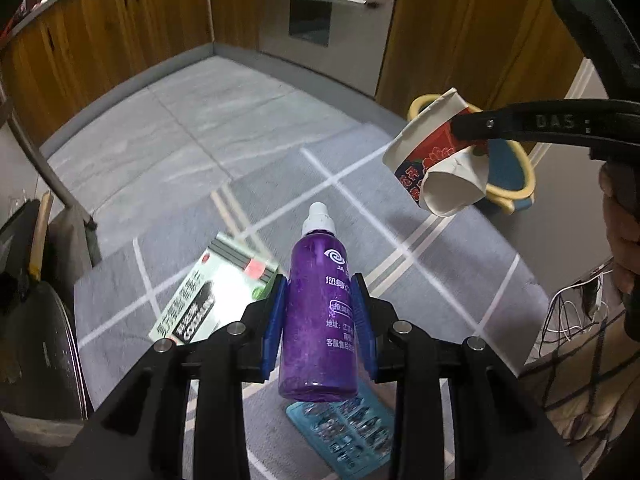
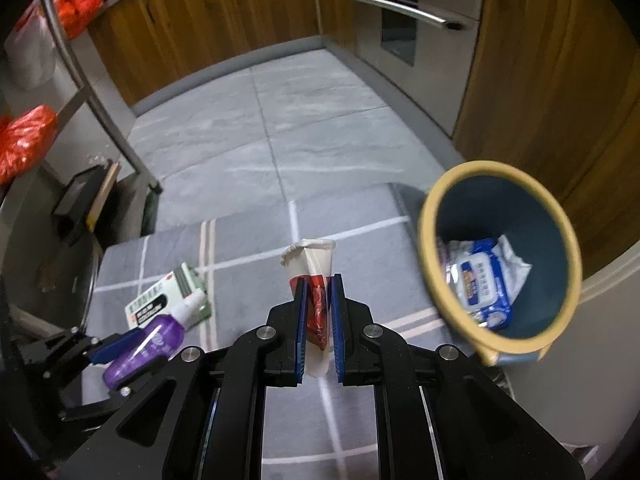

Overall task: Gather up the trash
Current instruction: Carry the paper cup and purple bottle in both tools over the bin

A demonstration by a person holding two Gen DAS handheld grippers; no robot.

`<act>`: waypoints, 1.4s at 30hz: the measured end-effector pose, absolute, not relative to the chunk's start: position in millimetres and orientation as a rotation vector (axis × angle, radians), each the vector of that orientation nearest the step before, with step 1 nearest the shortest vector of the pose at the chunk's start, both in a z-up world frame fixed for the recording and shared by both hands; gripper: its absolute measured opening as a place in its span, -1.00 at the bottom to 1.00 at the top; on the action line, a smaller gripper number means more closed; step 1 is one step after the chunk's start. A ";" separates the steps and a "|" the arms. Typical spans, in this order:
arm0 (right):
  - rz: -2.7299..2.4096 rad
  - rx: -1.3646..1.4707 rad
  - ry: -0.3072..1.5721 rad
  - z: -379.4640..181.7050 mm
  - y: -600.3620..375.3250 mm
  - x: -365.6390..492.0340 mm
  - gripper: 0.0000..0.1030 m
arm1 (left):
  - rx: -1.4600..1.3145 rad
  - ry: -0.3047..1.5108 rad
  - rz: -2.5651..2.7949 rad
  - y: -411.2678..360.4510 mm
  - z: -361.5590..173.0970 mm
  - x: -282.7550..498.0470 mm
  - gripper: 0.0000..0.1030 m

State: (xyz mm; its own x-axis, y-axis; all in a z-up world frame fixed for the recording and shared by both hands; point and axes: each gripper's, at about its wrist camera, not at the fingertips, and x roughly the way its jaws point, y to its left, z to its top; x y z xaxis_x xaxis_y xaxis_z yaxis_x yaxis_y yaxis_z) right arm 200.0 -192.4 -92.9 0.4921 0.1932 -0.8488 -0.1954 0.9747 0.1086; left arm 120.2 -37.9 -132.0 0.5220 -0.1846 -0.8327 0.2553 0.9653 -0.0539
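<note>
My left gripper point(image 1: 320, 304) is shut on a purple bottle point(image 1: 320, 320) with a white cap, held above the grey rug; it also shows in the right wrist view point(image 2: 148, 344). My right gripper point(image 2: 318, 292) is shut on a crushed paper cup point(image 2: 312, 264), white with red print, held above the rug left of the bin. The cup point(image 1: 436, 160) also shows in the left wrist view, in front of the bin. The blue bin with a yellow rim point(image 2: 444, 308) stands at the right and holds a blue-and-white wipes pack point(image 2: 480, 280).
A green-and-white box point(image 1: 204, 292) lies on the rug point(image 1: 440, 272) at the left. A blue blister pack point(image 1: 344, 432) lies under the bottle. Wooden cabinets point(image 2: 192, 12) and a steel oven point(image 2: 404, 12) stand behind. A metal rack leg point(image 2: 100, 100) and red bags point(image 2: 24, 140) are at the left. Cables point(image 1: 572, 308) lie at the right.
</note>
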 end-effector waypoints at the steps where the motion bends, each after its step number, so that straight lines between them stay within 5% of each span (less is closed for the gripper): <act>1: 0.232 0.004 1.028 -92.1 -195.1 200.4 -0.76 | 0.080 0.980 -0.267 -39.9 -130.4 121.0 -0.38; 27: 0.115 -0.061 0.833 -17.6 -306.6 222.2 -0.76 | 0.136 0.912 -0.349 -106.8 -118.4 146.7 -0.38; 42: -0.015 -0.032 0.889 -39.5 -357.5 249.7 -0.76 | 0.087 0.899 -0.465 -178.5 -112.8 177.9 -0.38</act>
